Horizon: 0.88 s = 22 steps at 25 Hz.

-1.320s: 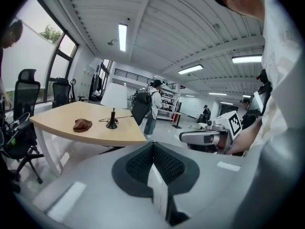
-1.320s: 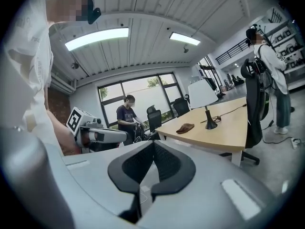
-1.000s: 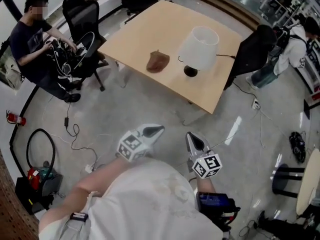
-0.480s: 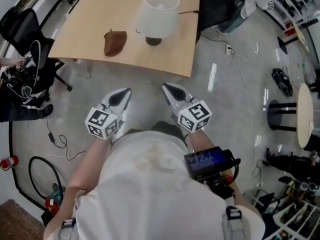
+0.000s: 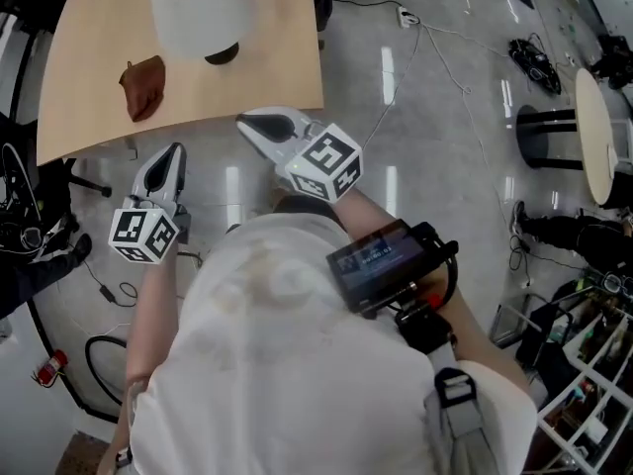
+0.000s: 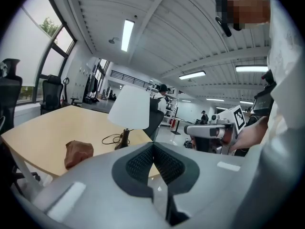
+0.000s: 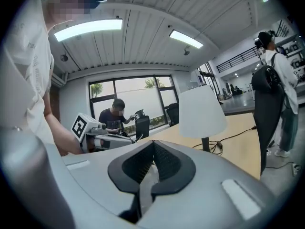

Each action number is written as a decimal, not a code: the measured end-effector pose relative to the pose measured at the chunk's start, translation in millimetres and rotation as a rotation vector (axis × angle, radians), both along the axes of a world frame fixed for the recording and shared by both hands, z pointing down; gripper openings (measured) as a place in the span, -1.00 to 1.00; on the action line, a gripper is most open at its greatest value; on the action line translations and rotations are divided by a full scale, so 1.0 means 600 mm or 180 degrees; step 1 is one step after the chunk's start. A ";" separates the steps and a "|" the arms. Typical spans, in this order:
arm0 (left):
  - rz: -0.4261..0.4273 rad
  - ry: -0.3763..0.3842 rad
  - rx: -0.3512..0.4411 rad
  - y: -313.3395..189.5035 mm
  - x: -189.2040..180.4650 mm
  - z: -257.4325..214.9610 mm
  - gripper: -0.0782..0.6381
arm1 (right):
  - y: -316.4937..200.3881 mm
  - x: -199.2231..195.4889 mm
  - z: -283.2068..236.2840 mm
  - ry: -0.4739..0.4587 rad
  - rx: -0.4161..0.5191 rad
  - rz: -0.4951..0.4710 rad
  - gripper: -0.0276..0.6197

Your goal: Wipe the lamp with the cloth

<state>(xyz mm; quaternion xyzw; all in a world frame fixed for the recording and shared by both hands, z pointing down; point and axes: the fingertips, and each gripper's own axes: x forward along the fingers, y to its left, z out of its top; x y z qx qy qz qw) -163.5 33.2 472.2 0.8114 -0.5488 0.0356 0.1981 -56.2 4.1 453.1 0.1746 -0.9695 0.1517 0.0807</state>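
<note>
A lamp [image 5: 193, 8] with a white shade stands on the wooden table [image 5: 267, 77]; it also shows in the left gripper view as lamp [image 6: 129, 107] and in the right gripper view as lamp [image 7: 202, 111]. A crumpled brown cloth [image 5: 143, 73] lies on the table left of the lamp, seen again as cloth [image 6: 77, 151]. My left gripper [image 5: 176, 152] hangs over the floor just short of the table's near edge, shut and empty [image 6: 152, 144]. My right gripper [image 5: 247, 124] is at the table's near edge, below the lamp, also shut with nothing in it [image 7: 153, 143].
A seated person [image 7: 114, 116] works beyond the table and another person [image 7: 274, 80] stands at its right. Cables [image 5: 435, 38] trail across the grey floor. A round table [image 5: 601, 132] and a black stool base [image 5: 544, 127] stand at the right. An office chair [image 6: 50, 92] is by the window.
The table, lamp and cloth have come much closer and slid to the upper left of the head view. Both grippers advanced with them, from mid-floor to the table's near edge, staying shut.
</note>
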 end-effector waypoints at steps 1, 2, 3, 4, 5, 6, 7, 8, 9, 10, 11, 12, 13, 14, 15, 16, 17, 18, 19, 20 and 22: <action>0.0018 -0.0004 0.0011 -0.017 0.003 -0.002 -0.78 | -0.012 -0.001 0.003 -0.0004 -0.0001 -0.0043 -0.88; 0.0040 -0.0008 0.0019 -0.037 0.007 -0.003 -0.78 | -0.026 0.000 0.006 -0.0010 -0.0004 -0.0082 -0.88; 0.0057 -0.0014 0.0017 -0.058 0.012 -0.003 -0.78 | -0.041 0.001 0.009 -0.0013 -0.0006 -0.0115 -0.88; 0.0066 -0.0023 0.0007 -0.080 0.016 -0.003 -0.78 | -0.057 0.003 0.011 -0.0013 -0.0008 -0.0144 -0.88; 0.0067 -0.0033 -0.0006 -0.102 0.022 -0.003 -0.78 | -0.074 0.006 0.013 -0.0011 -0.0013 -0.0167 -0.88; 0.0066 -0.0039 -0.0017 -0.122 0.028 -0.003 -0.78 | -0.091 0.009 0.016 -0.0009 -0.0021 -0.0186 -0.88; 0.0065 -0.0039 -0.0025 -0.139 0.033 -0.002 -0.78 | -0.106 0.012 0.018 -0.0011 -0.0029 -0.0199 -0.88; 0.0065 -0.0040 -0.0034 -0.152 0.037 -0.001 -0.78 | -0.120 0.013 0.020 -0.0019 -0.0034 -0.0206 -0.88; 0.0066 -0.0046 -0.0044 -0.161 0.038 0.001 -0.78 | -0.130 0.012 0.020 -0.0036 -0.0035 -0.0210 -0.88; 0.0065 -0.0061 -0.0056 -0.165 0.037 0.003 -0.78 | -0.136 0.010 0.020 -0.0059 -0.0036 -0.0219 -0.88; 0.0064 -0.0078 -0.0071 -0.165 0.034 0.006 -0.78 | -0.137 0.009 0.020 -0.0079 -0.0041 -0.0232 -0.88; 0.0061 -0.0086 -0.0092 -0.161 0.033 0.011 -0.78 | -0.133 0.009 0.021 -0.0080 -0.0059 -0.0249 -0.88; 0.0060 -0.0077 -0.0124 -0.155 0.034 0.018 -0.78 | -0.127 0.014 0.024 -0.0053 -0.0090 -0.0260 -0.88; 0.0063 -0.0060 -0.0157 -0.150 0.037 0.027 -0.78 | -0.123 0.023 0.028 -0.0014 -0.0125 -0.0254 -0.88; 0.0072 -0.0054 -0.0182 -0.149 0.038 0.035 -0.78 | -0.123 0.032 0.031 0.0017 -0.0156 -0.0222 -0.88; 0.0081 -0.0068 -0.0200 -0.152 0.034 0.041 -0.78 | -0.128 0.040 0.033 0.0032 -0.0181 -0.0171 -0.88; 0.0084 -0.0098 -0.0223 -0.156 0.025 0.046 -0.78 | -0.135 0.044 0.033 0.0032 -0.0201 -0.0113 -0.88; 0.0080 -0.0132 -0.0259 -0.160 0.012 0.049 -0.78 | -0.143 0.044 0.033 0.0021 -0.0220 -0.0063 -0.88; 0.0074 -0.0167 -0.0302 -0.165 -0.003 0.053 -0.78 | -0.150 0.040 0.033 0.0006 -0.0239 -0.0027 -0.88; 0.0072 -0.0204 -0.0348 -0.171 -0.018 0.057 -0.78 | -0.156 0.034 0.033 -0.0006 -0.0257 0.0007 -0.88; 0.0097 -0.0284 -0.0447 -0.180 -0.050 0.067 -0.78 | -0.166 0.019 0.030 -0.0025 -0.0289 0.0107 -0.88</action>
